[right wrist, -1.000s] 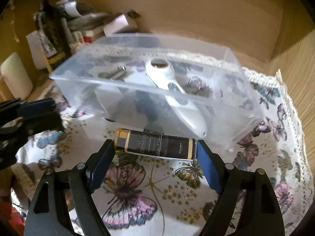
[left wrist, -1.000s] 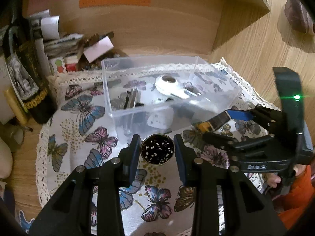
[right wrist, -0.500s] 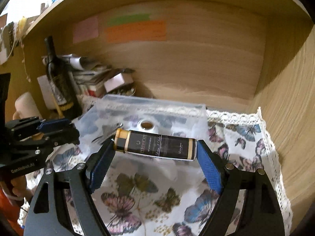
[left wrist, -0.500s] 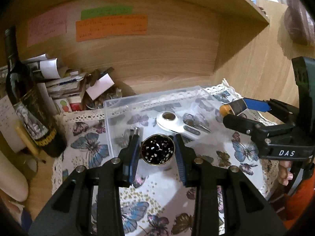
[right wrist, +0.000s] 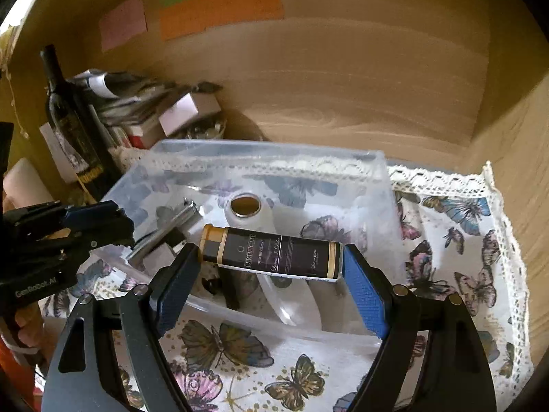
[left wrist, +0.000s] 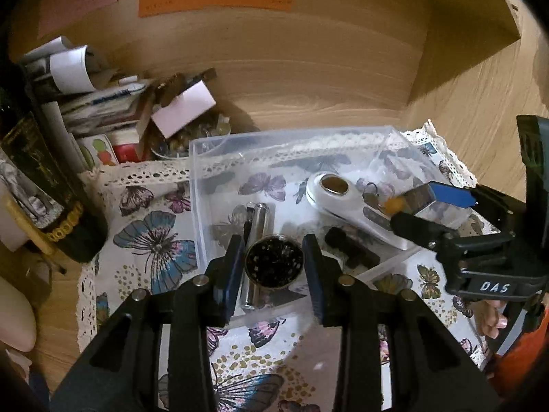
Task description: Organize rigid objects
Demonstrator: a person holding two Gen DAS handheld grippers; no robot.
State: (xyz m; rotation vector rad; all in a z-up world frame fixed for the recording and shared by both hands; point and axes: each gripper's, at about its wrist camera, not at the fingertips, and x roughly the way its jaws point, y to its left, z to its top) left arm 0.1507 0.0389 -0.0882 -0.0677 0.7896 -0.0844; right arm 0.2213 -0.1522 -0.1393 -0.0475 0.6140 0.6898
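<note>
The left gripper (left wrist: 274,264) pinched a round, dark speckled tin (left wrist: 274,262) above the clear plastic box (left wrist: 260,140). The right gripper (right wrist: 271,267) clamped a black, gold-capped cylindrical tube (right wrist: 274,252), apparently over that box too.

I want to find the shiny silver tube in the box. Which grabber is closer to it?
Left. The left gripper, holding a round tin, hangs right over the silver tube in the clear box. The right gripper, holding a dark bottle, is farther right of it.

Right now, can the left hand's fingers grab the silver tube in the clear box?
Probably not yet. The left gripper is shut on the round tin, though the silver tube lies uncovered just beneath in the open-topped clear box.
</note>
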